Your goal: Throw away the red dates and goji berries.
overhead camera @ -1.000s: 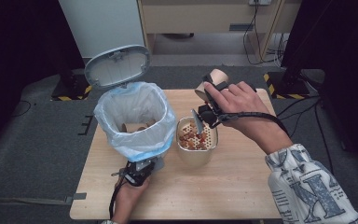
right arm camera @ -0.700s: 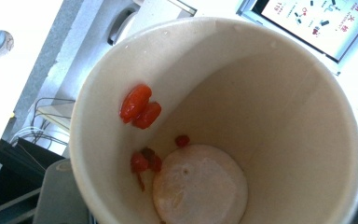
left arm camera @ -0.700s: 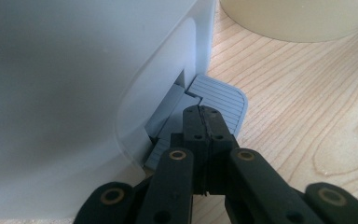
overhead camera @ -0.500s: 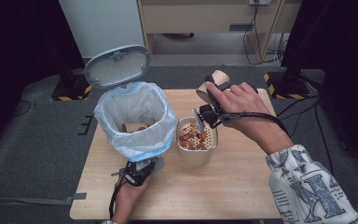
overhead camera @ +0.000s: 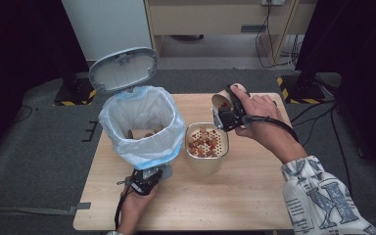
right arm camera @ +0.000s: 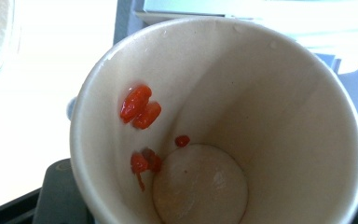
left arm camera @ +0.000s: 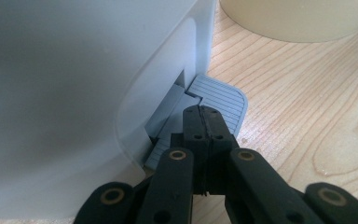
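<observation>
While no readable writing shows, right claw [overhead camera: 223, 119] grips tan paper cup [overhead camera: 223, 100] above beige strainer tub [overhead camera: 206, 142]; left claw [left arm camera: 204, 122] shut, pressing grey bin pedal [left arm camera: 220, 100] on desk [overhead camera: 254, 196].

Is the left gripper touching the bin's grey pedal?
Touching. In the left gripper view the shut left gripper rests its tips on the ribbed grey pedal at the foot of the bin.

Grey carpet floor [overhead camera: 39, 147], wooden cabinet [overhead camera: 215, 19] behind, dark curtains [overhead camera: 19, 44] at sides.
</observation>
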